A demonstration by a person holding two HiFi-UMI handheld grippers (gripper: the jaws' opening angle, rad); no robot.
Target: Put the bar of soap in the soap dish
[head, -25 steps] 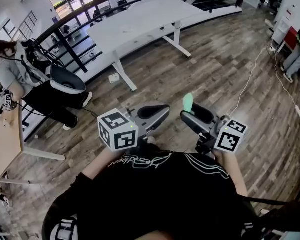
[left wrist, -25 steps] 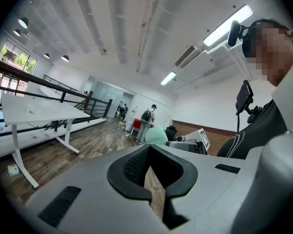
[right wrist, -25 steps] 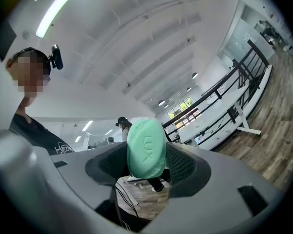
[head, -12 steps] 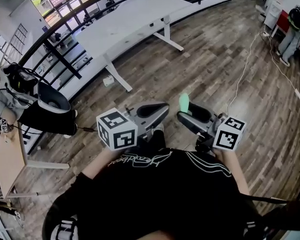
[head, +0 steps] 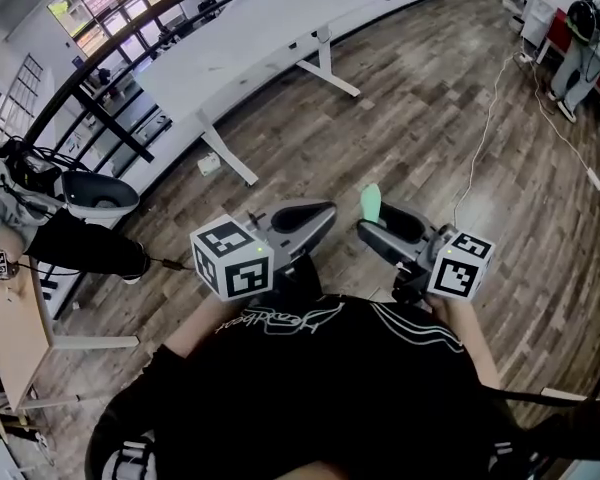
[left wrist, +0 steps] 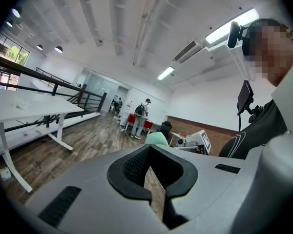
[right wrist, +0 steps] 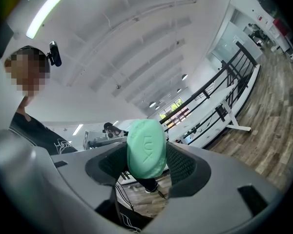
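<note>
A pale green bar of soap (head: 371,203) stands upright between the jaws of my right gripper (head: 366,224), which is shut on it. In the right gripper view the soap (right wrist: 146,149) fills the gap between the dark pads of the right gripper (right wrist: 146,165). My left gripper (head: 324,213) is held beside it at chest height, shut with nothing in it. From the left gripper view the left gripper (left wrist: 152,172) shows only a thin slit, and the soap (left wrist: 156,139) peeks over its edge. No soap dish shows in any view.
Wooden floor lies below. A long white table (head: 260,38) stands ahead by a black railing (head: 110,63). A seated person (head: 50,228) and a wooden desk (head: 15,313) are at the left. A cable (head: 485,138) runs across the floor at the right.
The head view has swung, so the table and the seated person have slid left in the picture. Both grippers keep their places, the soap still in the right one.
</note>
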